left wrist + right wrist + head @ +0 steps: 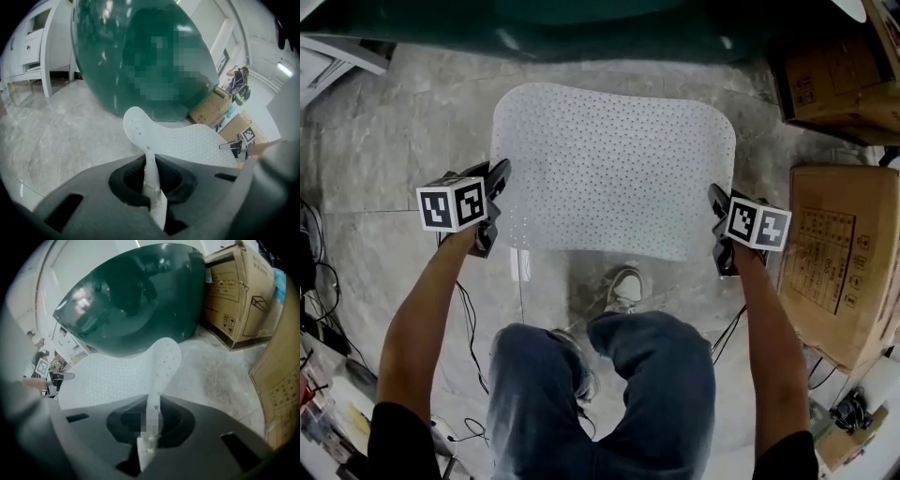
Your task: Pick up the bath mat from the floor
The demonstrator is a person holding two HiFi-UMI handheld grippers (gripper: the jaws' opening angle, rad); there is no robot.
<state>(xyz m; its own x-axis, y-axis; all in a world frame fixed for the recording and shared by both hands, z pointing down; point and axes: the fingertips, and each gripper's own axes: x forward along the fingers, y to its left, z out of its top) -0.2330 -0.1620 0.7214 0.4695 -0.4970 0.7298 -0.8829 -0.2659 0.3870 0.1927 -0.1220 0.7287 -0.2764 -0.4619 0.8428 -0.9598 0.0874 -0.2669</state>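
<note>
"So, are both grips sound?"
"Looks so. The left gripper [495,187] is pinched tight on the bath mat's [614,169] left edge and the right gripper [719,204] likewise on its right edge. The mat hangs spread between them, seemingly clear of the floor [375,187]."
"Advice for the lift?"
"Raise both hands evenly and keep it taut — and away from the green tub [581,23]."

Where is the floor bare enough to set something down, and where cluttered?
Bare floor lies left of the bath mat, below the white furniture and green tub. Crowded: cardboard boxes on the right, cables at lower left.
</note>
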